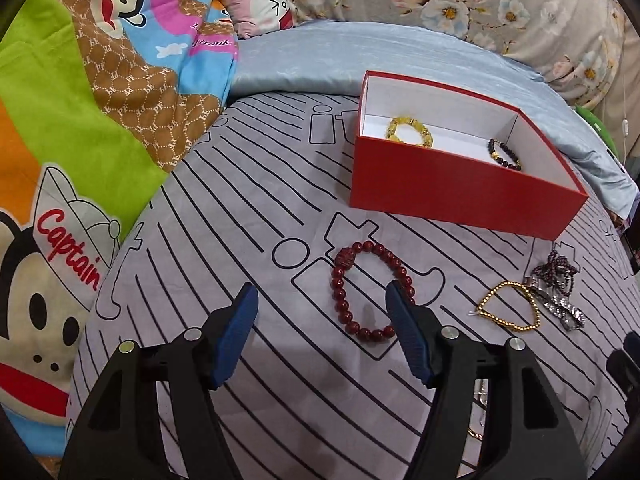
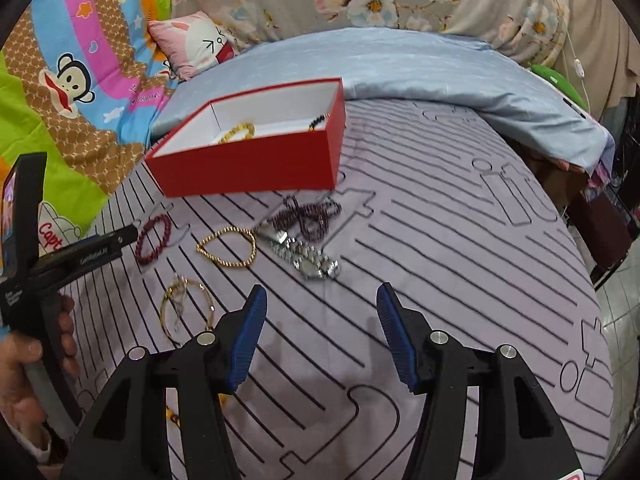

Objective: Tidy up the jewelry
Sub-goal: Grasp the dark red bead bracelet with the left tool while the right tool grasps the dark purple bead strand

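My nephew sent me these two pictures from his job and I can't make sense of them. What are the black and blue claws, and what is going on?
No robot here: a person holds a two-finger gripper in each hand, each carrying a wide-angle camera that looks along its fingers. One picture is from the left gripper, the other from the right gripper. Both are open and hold nothing. They hover over a bed with a striped sheet. A red box already holds a yellow bracelet and a dark bead bracelet. Still on the sheet: a red bead bracelet, a gold chain, a silver watch, a purple bead strand and a gold bangle.
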Available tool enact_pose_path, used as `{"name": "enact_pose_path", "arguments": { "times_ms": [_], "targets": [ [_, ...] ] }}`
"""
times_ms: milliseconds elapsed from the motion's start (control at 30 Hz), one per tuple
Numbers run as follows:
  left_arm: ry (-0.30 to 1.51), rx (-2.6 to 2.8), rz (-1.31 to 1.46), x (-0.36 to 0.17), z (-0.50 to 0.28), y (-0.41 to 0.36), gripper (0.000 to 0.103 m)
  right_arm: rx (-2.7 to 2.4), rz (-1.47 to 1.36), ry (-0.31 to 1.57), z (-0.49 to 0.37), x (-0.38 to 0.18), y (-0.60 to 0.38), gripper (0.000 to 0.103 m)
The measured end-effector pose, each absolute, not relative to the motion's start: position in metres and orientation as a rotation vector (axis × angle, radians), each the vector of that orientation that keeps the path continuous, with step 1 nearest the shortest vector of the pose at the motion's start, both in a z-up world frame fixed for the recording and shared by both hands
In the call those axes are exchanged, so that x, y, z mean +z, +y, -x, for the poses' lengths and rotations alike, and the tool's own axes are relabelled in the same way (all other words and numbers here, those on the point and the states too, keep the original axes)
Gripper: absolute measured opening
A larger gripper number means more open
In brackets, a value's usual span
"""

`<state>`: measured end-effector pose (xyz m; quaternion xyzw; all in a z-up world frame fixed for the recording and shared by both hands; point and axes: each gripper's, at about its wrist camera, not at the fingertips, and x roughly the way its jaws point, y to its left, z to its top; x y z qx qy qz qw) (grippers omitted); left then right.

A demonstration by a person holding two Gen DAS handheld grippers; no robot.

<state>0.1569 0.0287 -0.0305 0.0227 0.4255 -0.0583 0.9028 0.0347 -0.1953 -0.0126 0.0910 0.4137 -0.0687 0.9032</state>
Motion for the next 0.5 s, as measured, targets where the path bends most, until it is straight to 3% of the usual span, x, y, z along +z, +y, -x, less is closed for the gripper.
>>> {"name": "enact_pose_path", "arguments": {
  "times_ms": [200,367,500],
  "targets": [
    [0.896,-0.127,-0.037,-0.044,-0.167,0.025,0.051,-0.145,-0.199,0.873,-0.033,-0.019,-0.194,0.056],
    [0.900,-0.146,-0.050,-0.050,-0.168,0.016,0.036,-0.144,-0.201,0.865,-0.034,-0.015,-0.193,0.056],
    [0.896,-0.169,-0.052,-0.050,-0.165,0.013,0.008,-0.141,-0.202,0.865,-0.035,-0.015,-0.193,0.056]
  ]
}}
